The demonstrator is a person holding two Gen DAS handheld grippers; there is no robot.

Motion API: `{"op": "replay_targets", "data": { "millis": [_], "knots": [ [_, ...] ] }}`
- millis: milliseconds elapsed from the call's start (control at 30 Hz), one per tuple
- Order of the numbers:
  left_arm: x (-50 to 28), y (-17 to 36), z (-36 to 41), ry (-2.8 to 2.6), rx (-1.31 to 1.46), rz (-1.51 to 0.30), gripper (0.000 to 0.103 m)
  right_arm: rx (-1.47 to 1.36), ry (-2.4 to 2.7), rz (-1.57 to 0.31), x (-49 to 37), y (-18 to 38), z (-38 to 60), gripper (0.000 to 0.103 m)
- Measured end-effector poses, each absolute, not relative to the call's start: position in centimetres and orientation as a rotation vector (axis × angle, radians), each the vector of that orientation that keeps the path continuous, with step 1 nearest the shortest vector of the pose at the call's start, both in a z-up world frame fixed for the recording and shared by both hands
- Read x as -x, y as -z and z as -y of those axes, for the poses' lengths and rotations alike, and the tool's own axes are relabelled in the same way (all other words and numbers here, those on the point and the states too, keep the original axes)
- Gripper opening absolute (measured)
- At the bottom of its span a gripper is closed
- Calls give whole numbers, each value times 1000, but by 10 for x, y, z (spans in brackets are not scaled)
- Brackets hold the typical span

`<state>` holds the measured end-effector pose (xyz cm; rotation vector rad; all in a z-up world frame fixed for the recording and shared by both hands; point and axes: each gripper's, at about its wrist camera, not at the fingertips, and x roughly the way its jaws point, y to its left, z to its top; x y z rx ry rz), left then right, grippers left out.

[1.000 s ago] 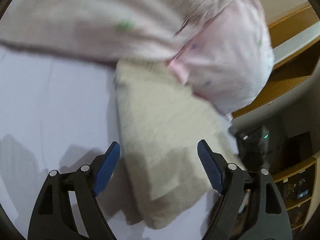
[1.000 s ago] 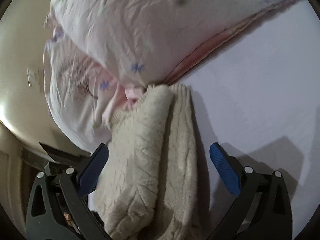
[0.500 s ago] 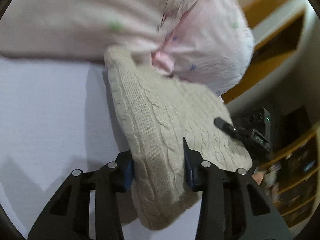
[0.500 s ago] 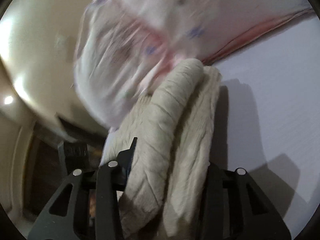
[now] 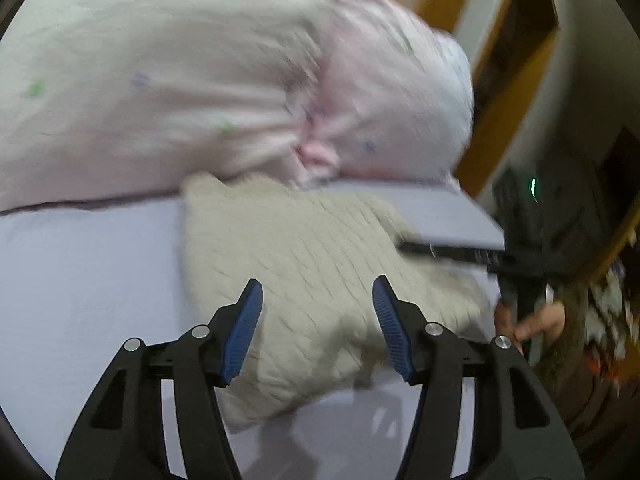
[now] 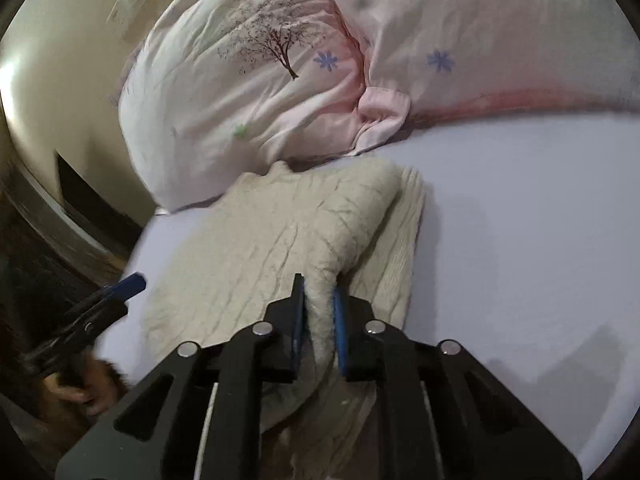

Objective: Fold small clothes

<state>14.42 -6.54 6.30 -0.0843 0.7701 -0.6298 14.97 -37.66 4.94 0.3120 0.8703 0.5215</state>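
A cream cable-knit garment [image 5: 320, 264] lies folded on the pale lilac bed sheet [image 5: 80, 280], its far end against the pink pillows. My left gripper [image 5: 316, 304] is open just above it, holding nothing. In the right wrist view the same garment [image 6: 260, 240] lies spread on the sheet. My right gripper [image 6: 318, 296] is shut on a raised fold of the garment's near edge. The left gripper's blue fingertip [image 6: 130, 282] shows at the garment's left side in that view.
Two pink pillows with flower and tree prints [image 6: 280, 80] lie along the head of the bed. The bed sheet's edge [image 6: 152, 236] is close on the left. Wooden shelving [image 5: 500, 112] and a dark device with a green light [image 5: 534, 188] stand beside the bed.
My left gripper had closed on the garment half a second ago and has since opened and let it go. My right gripper has closed tightly on a fold of the garment and pulled back.
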Motion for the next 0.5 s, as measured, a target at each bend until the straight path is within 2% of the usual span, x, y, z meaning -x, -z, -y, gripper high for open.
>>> {"op": "replay_targets", "data": {
  "millis": [33,67,100,200,300,333,367,400,433,467,500],
  "knots": [
    [-143,-54,71,642,69,-795,56,-330,-487,-852,-151,-50,386,10],
    [-140,-46,75,660,48,-801,50,-362,-469,-860,-153,-45,397,10],
    [-138,-41,79,667,28,-794,48,-387,-456,-886,-158,-38,399,10],
    [-133,-36,86,659,-12,-767,48,-345,-424,-905,-154,-33,397,14],
    [-122,-40,81,612,26,-714,49,-325,-409,-852,-132,-55,405,26],
    [-112,-43,74,607,51,-704,50,-312,-403,-816,-118,-65,409,45],
    [-103,-46,64,593,86,-694,58,-298,-396,-777,-105,-73,413,81],
    [-94,-48,55,566,109,-687,73,-288,-385,-741,-96,-79,411,96],
    [-89,-49,51,529,117,-683,80,-276,-370,-693,-81,-87,411,101],
    [-83,-47,45,458,120,-682,89,-255,-358,-651,-63,-94,412,101],
    [-77,-46,40,404,117,-687,92,-240,-343,-641,-51,-97,413,101]
  ]
}}
